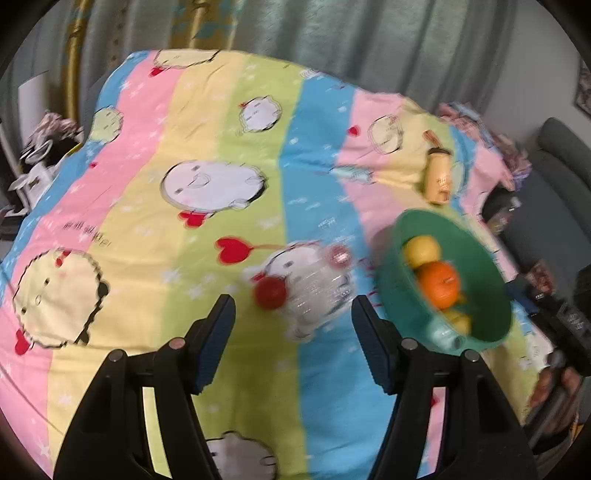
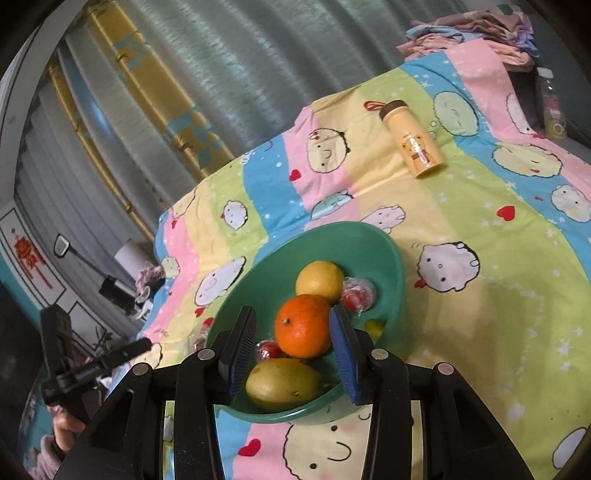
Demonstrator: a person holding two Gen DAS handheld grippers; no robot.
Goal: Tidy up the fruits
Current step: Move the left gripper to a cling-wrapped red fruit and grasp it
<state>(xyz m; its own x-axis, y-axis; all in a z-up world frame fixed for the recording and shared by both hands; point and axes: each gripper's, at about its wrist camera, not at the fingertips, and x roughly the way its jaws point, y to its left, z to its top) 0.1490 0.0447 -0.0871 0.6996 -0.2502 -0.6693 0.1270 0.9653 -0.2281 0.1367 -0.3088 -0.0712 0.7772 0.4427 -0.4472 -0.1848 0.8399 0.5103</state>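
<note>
A green bowl [image 2: 384, 258] sits on the striped cartoon cloth. It holds an orange [image 2: 303, 326], a yellow lemon [image 2: 319, 280], a green-yellow mango [image 2: 282, 384] and plastic-wrapped red fruits [image 2: 358, 293]. My right gripper [image 2: 295, 343] is open above the bowl, its jaws on either side of the orange. In the left wrist view the bowl [image 1: 406, 291] is at the right. A red fruit in clear plastic wrap [image 1: 273, 291] lies on the cloth left of it. My left gripper [image 1: 293, 321] is open and empty just before that fruit.
A yellow drink bottle [image 2: 413, 140] lies on its side beyond the bowl, also in the left wrist view [image 1: 437, 173]. Folded clothes [image 2: 476, 29] lie at the far corner. Curtains hang behind. A chair [image 1: 554, 177] stands at the right.
</note>
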